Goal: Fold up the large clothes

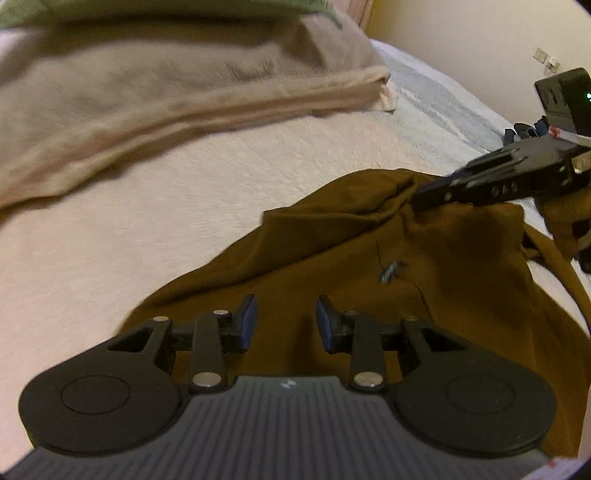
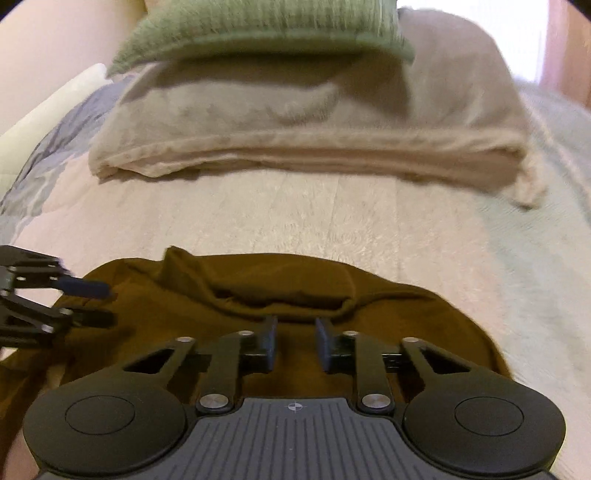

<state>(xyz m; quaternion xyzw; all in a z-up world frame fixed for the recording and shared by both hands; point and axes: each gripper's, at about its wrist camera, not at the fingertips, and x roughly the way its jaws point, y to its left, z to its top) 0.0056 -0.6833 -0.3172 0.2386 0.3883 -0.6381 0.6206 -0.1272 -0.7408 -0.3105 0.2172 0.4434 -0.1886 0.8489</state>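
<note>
A large brown garment [image 1: 332, 280] lies rumpled on the bed, with a small grey mark [image 1: 391, 271] on it and a rolled fold along its far edge [image 2: 280, 295]. My left gripper [image 1: 286, 321] hovers over the garment's near part, open, with nothing between its blue pads [image 1: 246, 323]. The same gripper enters the right wrist view from the left [image 2: 94, 302], its two fingers apart. My right gripper [image 2: 295, 341] stands open just short of the fold, with brown cloth below the gap. Seen side-on from the left wrist, the right gripper [image 1: 424, 197] has its tips at the raised fold.
A folded beige blanket [image 2: 295, 122] lies across the far side of the bed, with a green knitted cushion [image 2: 266, 33] on top. The pale pink bedspread [image 1: 147, 206] stretches between blanket and garment. A light blue patch [image 2: 535, 266] lies to the right. A wall with a socket [image 1: 541, 55] stands behind.
</note>
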